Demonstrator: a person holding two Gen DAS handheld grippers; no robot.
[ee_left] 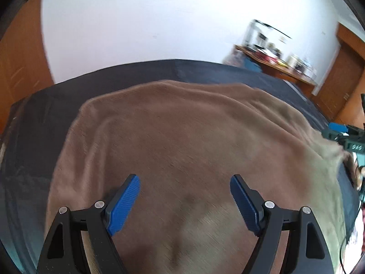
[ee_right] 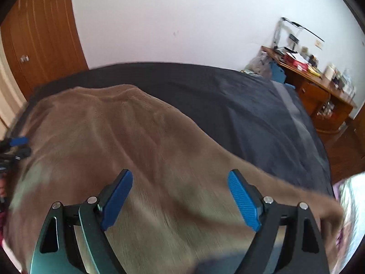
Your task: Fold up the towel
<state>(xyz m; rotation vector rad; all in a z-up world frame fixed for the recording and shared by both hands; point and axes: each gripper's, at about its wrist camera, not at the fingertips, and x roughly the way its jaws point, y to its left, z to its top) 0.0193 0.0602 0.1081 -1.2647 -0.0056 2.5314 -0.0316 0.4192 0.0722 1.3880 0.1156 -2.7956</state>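
A white wall (ee_right: 182, 18) is seen behind a bed covered in a dark sheet (ee_right: 251, 118), with brown wooden doors (ee_right: 41, 34) at ten o'clock in the right wrist view and a cluttered wooden desk (ee_right: 319, 84) at two o'clock. A brown towel (ee_left: 182, 132) is spread across the dark sheet, its far edge lying toward twelve o'clock and its surface rippled with soft creases; much of the cloth near the cameras is blurred. The left tongs (ee_left: 184, 203) are held released above the towel, the blue pads (ee_left: 123, 205) parted wide with nothing between them. The right tongs (ee_right: 180, 201) are likewise spread apart over the towel's near part, empty. In the left wrist view the right tongs are glimpsed at three o'clock beside the towel's edge; in the right wrist view the left tongs are glimpsed at nine o'clock.
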